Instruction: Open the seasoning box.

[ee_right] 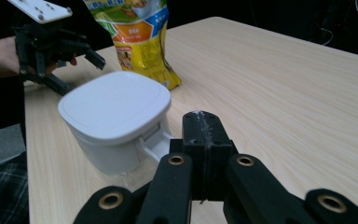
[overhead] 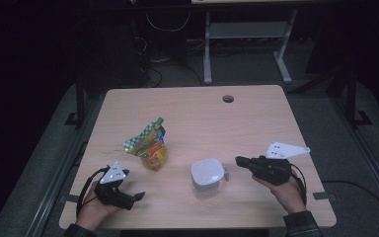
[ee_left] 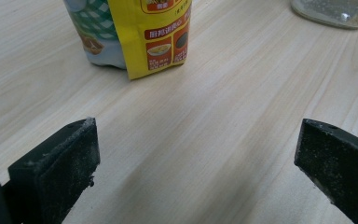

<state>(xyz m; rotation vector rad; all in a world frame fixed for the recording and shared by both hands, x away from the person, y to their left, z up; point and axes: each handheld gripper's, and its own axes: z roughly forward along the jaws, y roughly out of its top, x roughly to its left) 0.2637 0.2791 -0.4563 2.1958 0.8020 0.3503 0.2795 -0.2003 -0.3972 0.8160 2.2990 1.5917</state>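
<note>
A yellow and green snack bag stands left of the middle of the wooden table. A white lidded container sits near the front, with a small tab on its right side. My right gripper is just right of that tab, shut, with nothing between its jaws. In the right gripper view its closed tips are beside the container, with the bag behind. My left gripper rests at the front left, open and holding nothing. Its jaws stand wide apart and point at the bag.
A round cable hole sits near the table's far edge. Beyond the table stand a white desk frame and loose cables on a dark floor. The container's base shows at the top right of the left gripper view.
</note>
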